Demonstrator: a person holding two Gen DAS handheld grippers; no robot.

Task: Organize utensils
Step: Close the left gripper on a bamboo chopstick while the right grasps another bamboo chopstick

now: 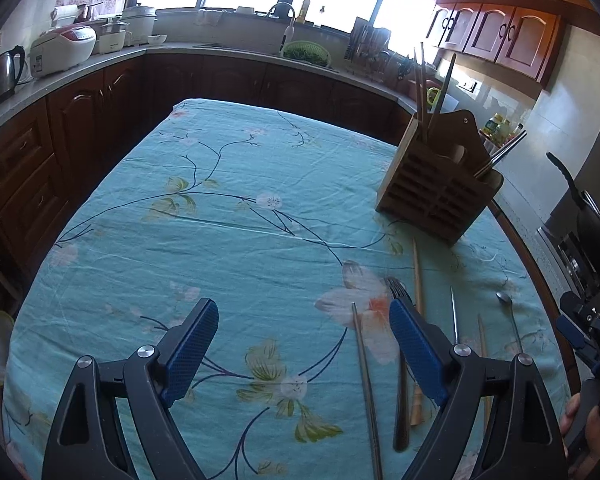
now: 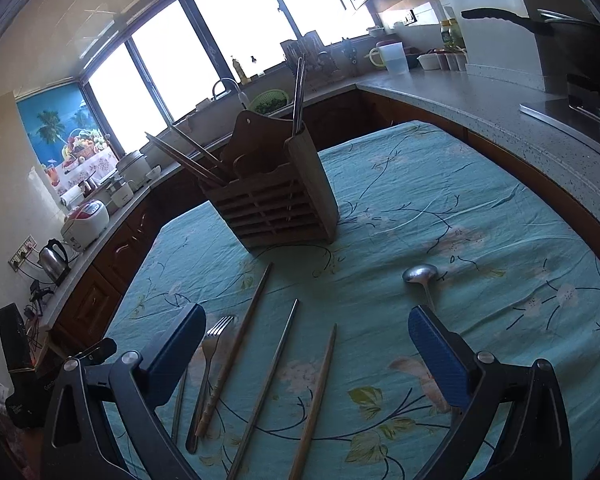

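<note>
Kitchen desk (image 2: 480, 200), floral cloth: wooden caddy (image 2: 276, 208) part-filled; fork (image 2: 216, 336), spoon (image 2: 420, 274), chopsticks (image 2: 240, 344) still loose. Left gripper (image 1: 304, 344), right gripper (image 2: 306, 356) released, empty.

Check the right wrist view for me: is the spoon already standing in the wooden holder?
No, the spoon lies flat on the tablecloth, apart from the wooden holder, which holds only chopsticks.

The table (image 2: 480, 184) wears a teal floral cloth (image 1: 220, 240). Ahead of the jaws stands a wooden utensil holder (image 2: 276, 204). Between the right jaws lie a fork (image 2: 210, 354), two wooden chopsticks (image 2: 240, 344) and a metal chopstick (image 2: 272, 380); a spoon (image 2: 420, 274) rests just beyond them.
</note>
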